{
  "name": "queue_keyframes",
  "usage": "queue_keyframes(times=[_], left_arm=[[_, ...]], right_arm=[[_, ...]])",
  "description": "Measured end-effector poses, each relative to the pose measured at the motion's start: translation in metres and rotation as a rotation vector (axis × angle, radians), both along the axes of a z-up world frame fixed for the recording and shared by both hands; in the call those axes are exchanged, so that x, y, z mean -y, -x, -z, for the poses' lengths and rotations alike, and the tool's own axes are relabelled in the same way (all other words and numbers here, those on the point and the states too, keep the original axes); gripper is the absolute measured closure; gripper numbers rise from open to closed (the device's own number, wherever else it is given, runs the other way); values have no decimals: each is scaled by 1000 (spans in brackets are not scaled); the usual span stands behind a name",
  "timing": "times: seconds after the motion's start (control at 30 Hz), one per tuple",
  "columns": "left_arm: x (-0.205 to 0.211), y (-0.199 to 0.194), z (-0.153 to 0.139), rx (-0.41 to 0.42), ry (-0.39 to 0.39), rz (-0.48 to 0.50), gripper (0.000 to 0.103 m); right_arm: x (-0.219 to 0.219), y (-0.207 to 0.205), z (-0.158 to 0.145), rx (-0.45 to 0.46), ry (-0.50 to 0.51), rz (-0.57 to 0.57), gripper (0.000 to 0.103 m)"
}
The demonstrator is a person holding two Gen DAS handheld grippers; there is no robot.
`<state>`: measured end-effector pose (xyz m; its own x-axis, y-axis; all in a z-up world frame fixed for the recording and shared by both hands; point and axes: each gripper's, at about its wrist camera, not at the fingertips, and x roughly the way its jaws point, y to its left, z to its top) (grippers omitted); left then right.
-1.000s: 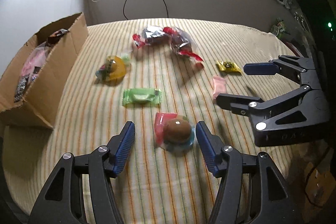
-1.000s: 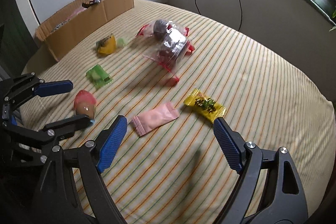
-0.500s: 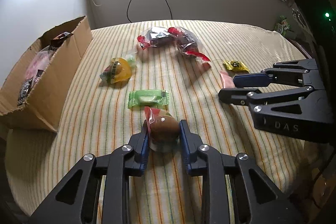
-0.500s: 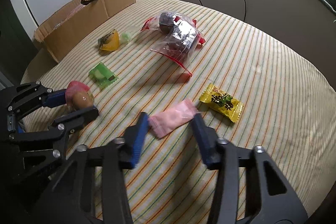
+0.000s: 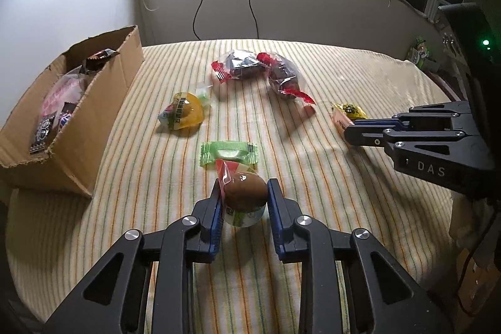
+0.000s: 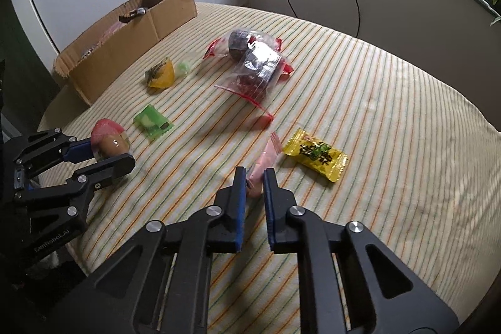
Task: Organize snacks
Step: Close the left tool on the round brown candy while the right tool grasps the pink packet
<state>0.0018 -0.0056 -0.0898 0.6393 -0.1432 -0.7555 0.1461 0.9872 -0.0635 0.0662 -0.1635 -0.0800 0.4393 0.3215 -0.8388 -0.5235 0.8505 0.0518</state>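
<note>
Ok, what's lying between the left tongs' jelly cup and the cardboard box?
Nothing: in the left wrist view only bare striped cloth runs from the jelly cup to the cardboard box; the green candy lies beyond the cup.

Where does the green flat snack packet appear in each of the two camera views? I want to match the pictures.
Left wrist view: the green packet lies at the centre, just beyond the brown snack cup.
Right wrist view: the green packet lies left of centre, beside the same cup.
Shared landmark: the cardboard box, at the left of both views.
</note>
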Motion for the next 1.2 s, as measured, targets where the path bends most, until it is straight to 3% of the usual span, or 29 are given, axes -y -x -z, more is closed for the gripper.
queue_keyframes(times=[0.33,0.53,0.93,1.2], left_arm=[[-16,-2,-6,4,58,-32,79],[-21,-5,-14,23,57,-37,79],[-24,-6,-12,19,57,-40,79],[-29,-9,-16,29,57,-41,79]], right_arm=[[11,-1,1,-21,-36,28,96],[12,2,-11,11,-32,15,98],[-13,-21,10,-32,16,-29,94],[-16,-35,5,-21,0,-17,97]])
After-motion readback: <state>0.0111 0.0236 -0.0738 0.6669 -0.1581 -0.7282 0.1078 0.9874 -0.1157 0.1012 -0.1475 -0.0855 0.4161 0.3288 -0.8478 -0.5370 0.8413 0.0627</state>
